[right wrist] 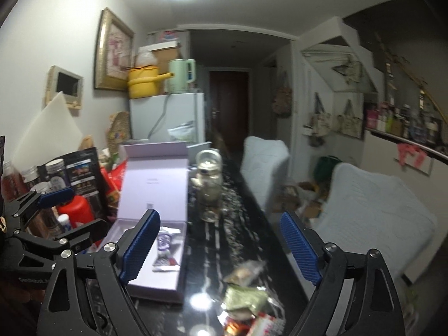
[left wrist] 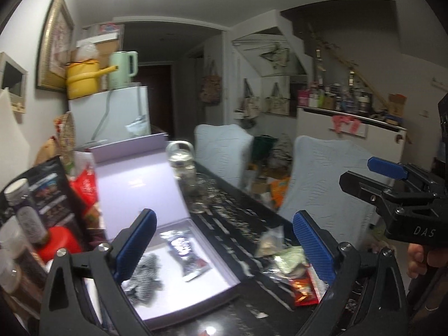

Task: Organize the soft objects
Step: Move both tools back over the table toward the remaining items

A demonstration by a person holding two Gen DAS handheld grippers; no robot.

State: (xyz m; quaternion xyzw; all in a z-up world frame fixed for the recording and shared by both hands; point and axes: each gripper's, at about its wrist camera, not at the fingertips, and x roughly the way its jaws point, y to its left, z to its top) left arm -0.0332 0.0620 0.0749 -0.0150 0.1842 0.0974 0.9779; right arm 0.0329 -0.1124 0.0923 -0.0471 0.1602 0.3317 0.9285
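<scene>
**Both tongs wide over box and packet heap**

Blue-padded left tongs [left wrist: 224, 246] stand wide with nothing between the pads; the right tongs [right wrist: 221, 247] are likewise wide and empty. No earlier view bears on them.

Just beyond, on the dark marbled counter [right wrist: 212, 240], sits one open lilac box [left wrist: 196, 288], lid propped upright. Two soft packets lie in its tray: a crinkled silver-grey one [left wrist: 145, 277] and a purple-and-white one [left wrist: 186, 254], close together but not clearly touching.

To the right of the box a loose heap of packets [right wrist: 246, 294] rests on the counter; about four or five, though blur makes the count uncertain. They look crumpled: beige, pale green, foil, red.

Only the left view shows the grey packet; in the right view a finger hides it. Each view catches the other tongs at its edge.

Farther along stands one glass jar [right wrist: 208, 184], then two pale-covered chairs [left wrist: 322, 179].
</scene>
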